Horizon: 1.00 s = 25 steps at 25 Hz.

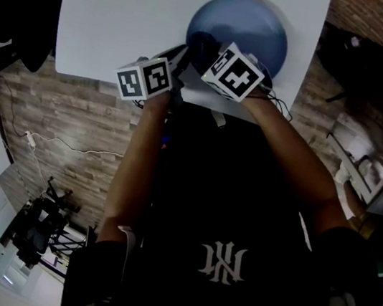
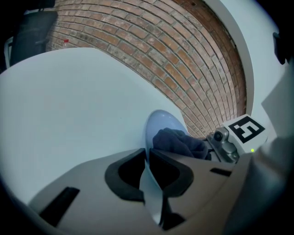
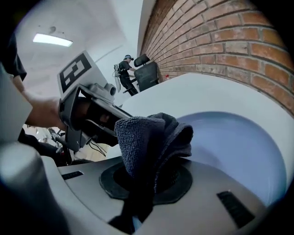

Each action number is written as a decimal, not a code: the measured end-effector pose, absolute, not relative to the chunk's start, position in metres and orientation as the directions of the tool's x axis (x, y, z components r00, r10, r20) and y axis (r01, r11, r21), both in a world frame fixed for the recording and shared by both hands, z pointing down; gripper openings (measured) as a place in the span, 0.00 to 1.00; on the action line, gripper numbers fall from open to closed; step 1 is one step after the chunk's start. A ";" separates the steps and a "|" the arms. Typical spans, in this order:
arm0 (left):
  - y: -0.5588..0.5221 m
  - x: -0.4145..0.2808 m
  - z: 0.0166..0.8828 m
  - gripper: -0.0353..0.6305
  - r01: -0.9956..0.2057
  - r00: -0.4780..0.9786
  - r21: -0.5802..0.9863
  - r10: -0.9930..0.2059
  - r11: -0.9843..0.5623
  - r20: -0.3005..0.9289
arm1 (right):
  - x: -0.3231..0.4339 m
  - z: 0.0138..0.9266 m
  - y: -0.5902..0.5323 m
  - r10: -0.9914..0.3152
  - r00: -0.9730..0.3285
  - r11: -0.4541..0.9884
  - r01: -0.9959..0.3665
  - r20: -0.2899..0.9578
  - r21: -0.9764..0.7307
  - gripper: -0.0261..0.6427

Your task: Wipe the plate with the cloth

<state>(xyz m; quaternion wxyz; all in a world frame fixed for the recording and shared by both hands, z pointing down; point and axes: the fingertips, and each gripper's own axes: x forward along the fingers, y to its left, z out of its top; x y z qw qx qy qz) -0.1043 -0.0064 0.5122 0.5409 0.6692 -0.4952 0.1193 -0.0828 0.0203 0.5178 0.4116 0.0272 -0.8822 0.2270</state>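
Observation:
A round blue plate lies on the white table, near its front edge. My left gripper is shut on the plate's near rim, which shows as a thin blue edge between its pads. The right gripper is shut on a dark blue cloth, bunched and standing up out of the jaws. That cloth rests over the plate's near left part, close beside the left gripper. The plate's far side is bare.
The white table stretches wide to the left and behind the plate. A brick surface runs past its far edge. A black chair and a person are far off beyond the table's end.

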 end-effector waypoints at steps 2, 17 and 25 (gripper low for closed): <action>-0.006 -0.105 0.512 0.10 -0.792 0.478 0.606 -0.536 0.079 0.696 | -0.083 0.522 0.021 0.145 -0.643 0.907 -0.217 0.752 -0.361 0.15; -0.006 -0.105 0.513 0.10 -0.795 0.476 0.601 -0.536 0.076 0.697 | -0.048 0.527 0.047 0.269 -0.553 0.928 -0.072 0.789 -0.366 0.15; -0.006 -0.107 0.512 0.10 -0.794 0.476 0.603 -0.537 0.076 0.696 | -0.015 0.525 0.046 0.274 -0.465 0.947 -0.024 0.842 -0.322 0.15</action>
